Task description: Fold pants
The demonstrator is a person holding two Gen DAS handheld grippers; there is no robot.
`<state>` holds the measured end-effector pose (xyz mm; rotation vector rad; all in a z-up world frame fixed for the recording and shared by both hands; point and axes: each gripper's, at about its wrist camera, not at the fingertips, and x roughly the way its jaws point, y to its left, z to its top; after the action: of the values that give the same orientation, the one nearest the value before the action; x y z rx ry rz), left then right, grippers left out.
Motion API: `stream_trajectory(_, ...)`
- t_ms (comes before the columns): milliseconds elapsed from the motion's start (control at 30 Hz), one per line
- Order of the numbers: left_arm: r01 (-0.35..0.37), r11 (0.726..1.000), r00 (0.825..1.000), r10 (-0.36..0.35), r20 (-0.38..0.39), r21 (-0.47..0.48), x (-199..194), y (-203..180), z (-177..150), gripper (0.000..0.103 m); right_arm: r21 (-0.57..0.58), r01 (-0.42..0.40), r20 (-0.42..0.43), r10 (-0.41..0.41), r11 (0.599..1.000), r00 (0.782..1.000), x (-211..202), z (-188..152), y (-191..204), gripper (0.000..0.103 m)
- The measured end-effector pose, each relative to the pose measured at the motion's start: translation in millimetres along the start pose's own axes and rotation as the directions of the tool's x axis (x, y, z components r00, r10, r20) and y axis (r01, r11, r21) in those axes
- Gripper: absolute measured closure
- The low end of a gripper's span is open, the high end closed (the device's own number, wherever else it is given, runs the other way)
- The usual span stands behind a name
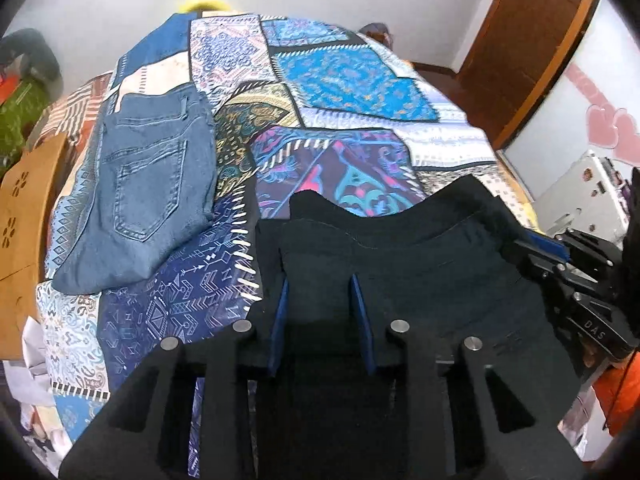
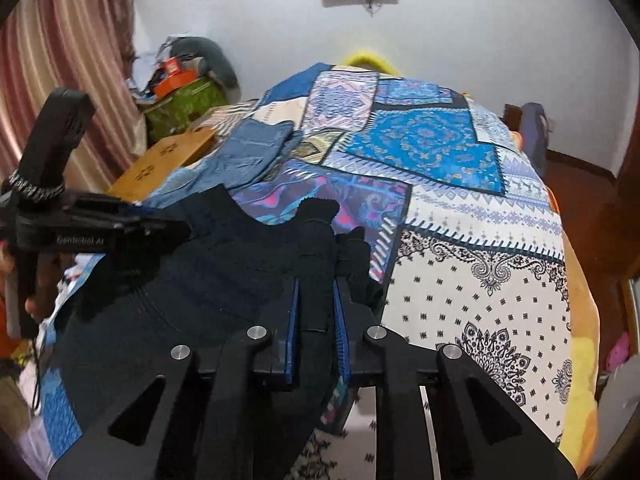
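I have the black pants [image 1: 420,264] lying at the near edge of the bed [image 2: 500,280], on its patchwork cover. My left gripper [image 1: 322,304] pinches the pants' dark cloth between its blue pads, at six o'clock in the left wrist view. My right gripper [image 2: 316,312] is pressed together on a bunched fold of the same pants, which sticks up toward twelve o'clock past the fingertips. In the left wrist view, folded blue jeans [image 1: 148,184] lie at ten o'clock from the black pants, apart from them.
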<state>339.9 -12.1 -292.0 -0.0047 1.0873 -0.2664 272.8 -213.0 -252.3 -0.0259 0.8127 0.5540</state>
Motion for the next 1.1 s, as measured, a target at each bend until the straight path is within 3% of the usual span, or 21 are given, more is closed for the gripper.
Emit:
stream_trajectory(100,-0.018,1.0,1.0,0.018,-0.012,0.011,10.2,3.4,1.6,0.066,-0.003,0.038,-0.067,-0.039,0.999,0.997,24.6,-3.9,-3.4,0.087)
stream_trajectory(200,-0.044,0.999,0.999,0.044,-0.009,0.023,-0.5,2.5,2.0,0.064,0.007,0.046,-0.095,-0.045,0.999,0.994,20.7,-1.2,-5.2,0.079)
stream_trajectory(300,-0.124,0.988,0.991,0.119,0.069,0.087,-34.3,-7.4,-0.2,0.064,0.006,0.028,-0.106,-0.027,1.0,0.994,-2.0,9.8,-2.9,0.078)
stream_trajectory(433,-0.048,0.989,0.993,0.031,0.118,0.143,-68.9,-25.0,-9.4,0.064,-0.023,-0.055,-0.058,0.053,0.998,0.997,-29.2,18.0,14.8,0.065)
stream_trajectory(533,0.004,0.981,0.995,-0.022,0.092,0.192,-67.6,-44.1,-23.5,0.064,-0.082,-0.098,-0.069,0.093,0.992,0.993,-30.3,13.3,43.0,0.065)
stream_trajectory(667,-0.089,0.959,0.996,0.091,0.006,0.27,-36.7,-53.2,-55.3,0.064,-0.138,-0.123,-0.188,0.096,0.983,0.977,-8.0,-14.0,66.8,0.065)
stream_trajectory(767,-0.133,0.944,0.991,0.13,0.029,0.303,-34.4,-41.6,-84.6,0.064,-0.189,-0.109,-0.203,0.07,0.976,0.977,-11.4,-37.4,71.8,0.065)
stream_trajectory(833,-0.146,0.949,0.989,0.141,0.041,0.28,-43.0,-29.5,-97.0,0.055,-0.234,-0.095,-0.177,0.053,0.968,0.983,-25.0,-49.2,73.0,0.065)
stream_trajectory(933,-0.086,0.982,0.996,0.083,0.027,0.166,-51.9,-4.4,-103.4,0.047,-0.198,-0.093,-0.174,0.058,0.976,0.983,-39.2,-54.4,59.3,0.065)
stream_trajectory(1100,0.01,1.0,1.0,-0.011,0.011,0.018,-59.9,19.9,-104.5,0.046,-0.086,-0.087,-0.164,0.072,0.992,0.984,-50.5,-55.3,38.1,0.065)
